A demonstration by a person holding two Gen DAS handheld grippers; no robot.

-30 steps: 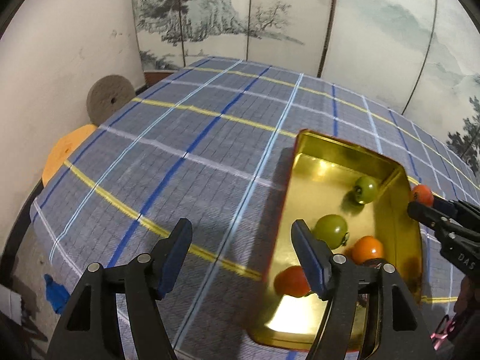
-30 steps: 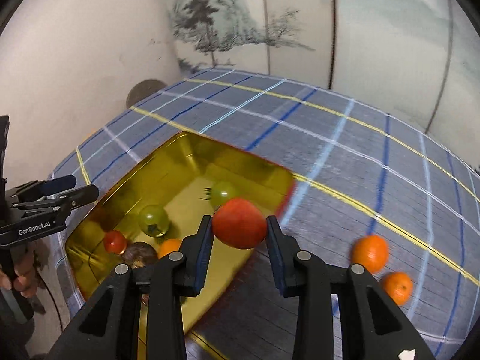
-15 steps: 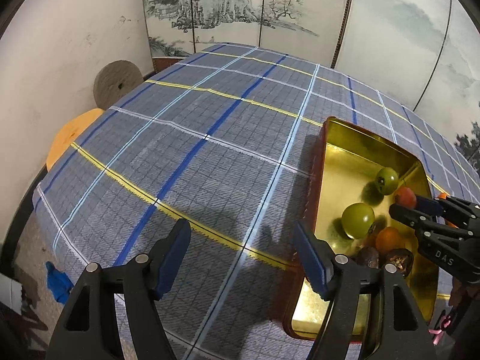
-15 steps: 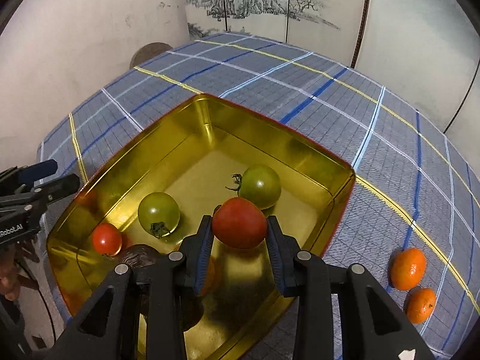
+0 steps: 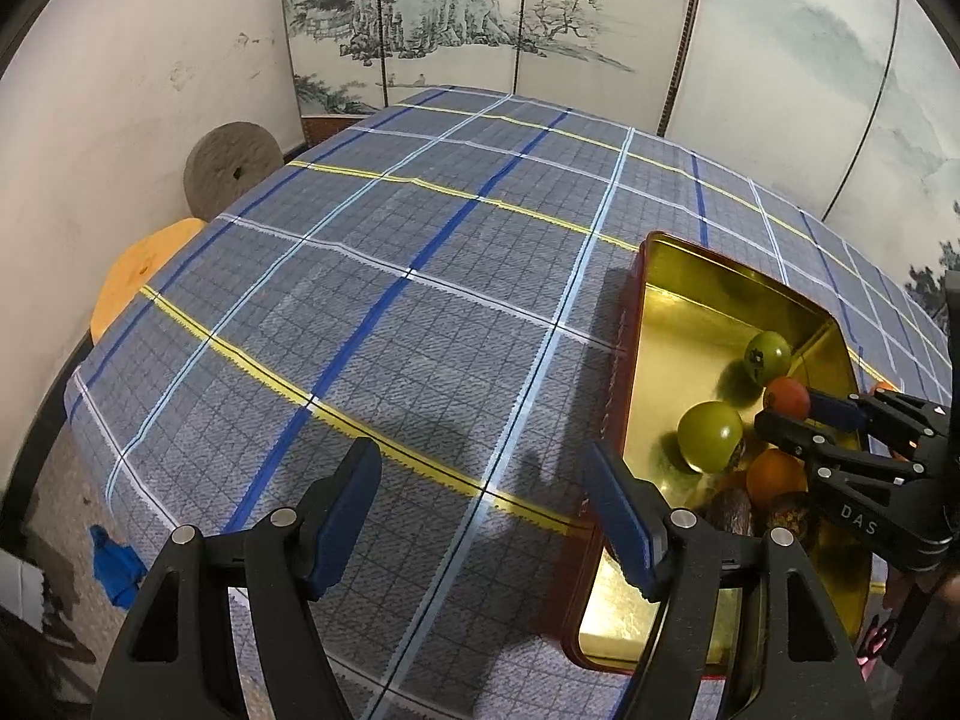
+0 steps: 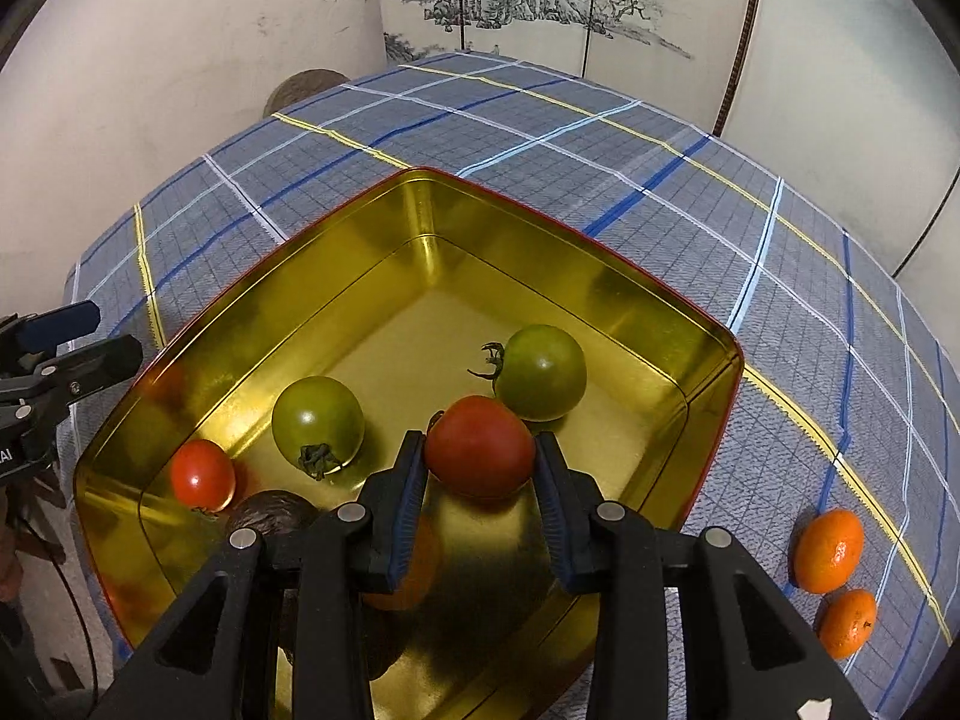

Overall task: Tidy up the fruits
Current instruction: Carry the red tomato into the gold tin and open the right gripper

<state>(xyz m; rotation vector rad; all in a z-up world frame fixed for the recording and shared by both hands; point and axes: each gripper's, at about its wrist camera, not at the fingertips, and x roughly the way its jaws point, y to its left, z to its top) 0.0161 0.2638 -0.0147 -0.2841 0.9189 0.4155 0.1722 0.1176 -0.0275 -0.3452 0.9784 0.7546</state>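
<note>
Your right gripper (image 6: 480, 462) has its jaws clamped on a round red tomato (image 6: 480, 446), one blue pad pressing each side, and it holds the fruit above the floor of the gold-lined rectangular metal tin with a red outside (image 6: 624, 294). Just beyond the held tomato a green tomato with a dark stem (image 6: 543, 372) lies on the tin floor; a second green tomato (image 6: 318, 420) lies to its left, and a small red cherry tomato (image 6: 202, 475) sits near the tin's left wall. A dark brown wrinkled fruit (image 6: 270, 510) lies just beside the cherry tomato, partly hidden by your gripper. Two orange mandarins (image 6: 828, 549) rest touching each other on the blue plaid tablecloth (image 6: 600, 138) of the table, outside the tin on its right.

Your left gripper (image 5: 486, 516) hangs over bare cloth just left of the tin, jaws apart with nothing between them.
</note>
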